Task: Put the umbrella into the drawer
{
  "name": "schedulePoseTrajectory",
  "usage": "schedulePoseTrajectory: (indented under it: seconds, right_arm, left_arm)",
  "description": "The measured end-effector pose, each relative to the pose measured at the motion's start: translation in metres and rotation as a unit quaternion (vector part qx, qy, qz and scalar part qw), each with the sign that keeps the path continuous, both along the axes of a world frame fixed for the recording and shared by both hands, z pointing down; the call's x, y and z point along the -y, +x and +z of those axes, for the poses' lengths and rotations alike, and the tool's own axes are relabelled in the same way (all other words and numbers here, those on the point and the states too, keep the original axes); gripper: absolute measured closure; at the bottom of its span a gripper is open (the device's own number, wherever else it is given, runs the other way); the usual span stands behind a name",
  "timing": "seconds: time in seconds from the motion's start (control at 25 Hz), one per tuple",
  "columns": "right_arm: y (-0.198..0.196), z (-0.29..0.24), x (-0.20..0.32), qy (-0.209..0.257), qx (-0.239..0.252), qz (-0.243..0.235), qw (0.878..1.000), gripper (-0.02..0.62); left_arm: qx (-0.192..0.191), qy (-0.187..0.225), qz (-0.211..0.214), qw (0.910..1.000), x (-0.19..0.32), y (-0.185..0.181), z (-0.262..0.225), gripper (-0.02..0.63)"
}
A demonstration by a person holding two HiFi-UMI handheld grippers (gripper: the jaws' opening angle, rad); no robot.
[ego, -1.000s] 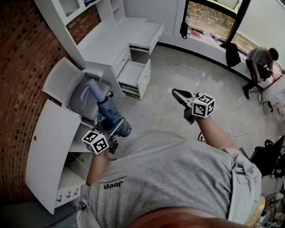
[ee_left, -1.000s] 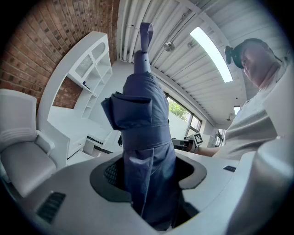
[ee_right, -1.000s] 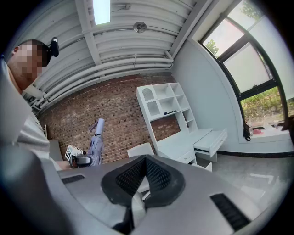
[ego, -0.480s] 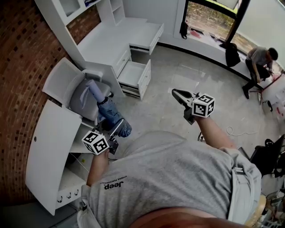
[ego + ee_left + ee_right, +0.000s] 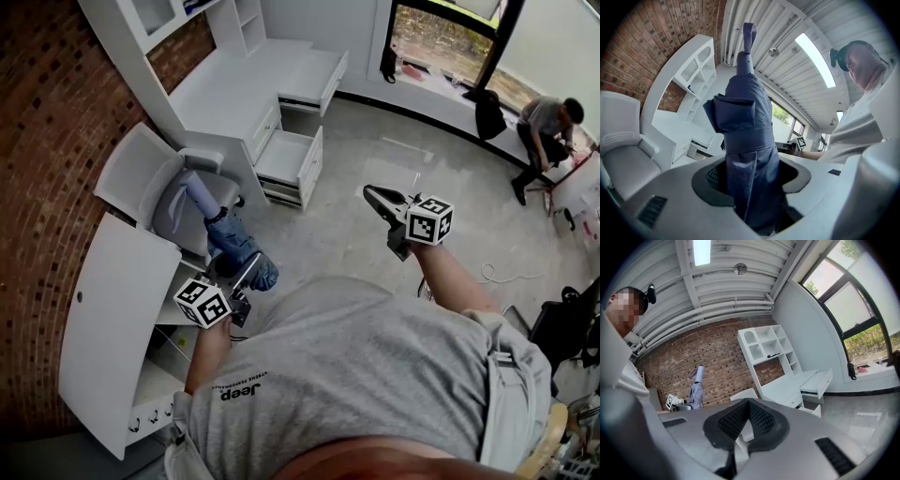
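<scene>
A folded blue umbrella [image 5: 230, 234] sticks out forward from my left gripper [image 5: 246, 277], low on the left of the head view. In the left gripper view the umbrella [image 5: 747, 126] fills the gap and the jaws of the left gripper [image 5: 752, 180] are shut on its lower part. My right gripper [image 5: 377, 200] hangs over the grey floor, jaws together with nothing between them. In the right gripper view its pads [image 5: 761, 418] meet in a narrow V. An open lower drawer [image 5: 286, 155] of the white desk [image 5: 234, 84] lies ahead, apart from both grippers.
A pale office chair [image 5: 155, 183] stands just beyond the umbrella's tip. A white cabinet [image 5: 112, 319] is at my left. The desk's upper drawer [image 5: 314, 80] is also pulled out. A person [image 5: 548, 127] crouches by the far window, and a cable [image 5: 497, 274] lies on the floor.
The room has slid slightly in the head view as I shifted with both grippers. The left gripper's hold on the umbrella and the right jaws look the same.
</scene>
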State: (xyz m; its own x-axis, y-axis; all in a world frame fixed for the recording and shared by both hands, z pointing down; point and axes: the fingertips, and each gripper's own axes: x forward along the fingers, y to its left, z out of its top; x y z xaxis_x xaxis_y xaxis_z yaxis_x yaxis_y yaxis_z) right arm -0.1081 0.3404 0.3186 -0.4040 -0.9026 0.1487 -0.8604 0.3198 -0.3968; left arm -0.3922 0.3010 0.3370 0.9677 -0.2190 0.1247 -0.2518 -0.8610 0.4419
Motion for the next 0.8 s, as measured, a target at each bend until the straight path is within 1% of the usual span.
schedulePoseTrajectory:
  seconds: [0.48,0.64,0.8]
  right_arm:
    - [-0.055,0.003,0.016,-0.003,-0.004,0.004,1.000,0.584]
    - [-0.064,0.005,0.022,-0.011,-0.008,0.000,1.000,0.584]
    - [-0.067,0.004,0.032,-0.012,-0.010,-0.007,1.000,0.584]
  left_arm:
    - [-0.001,0.002,0.002,1.0000,0.020,-0.060,0.006,0.347]
    - [-0.005,-0.003,-0.005,1.0000,0.026,-0.071,0.009,0.347]
    - [-0.006,-0.005,-0.009,0.9999,0.032,-0.074,0.009,0.347]
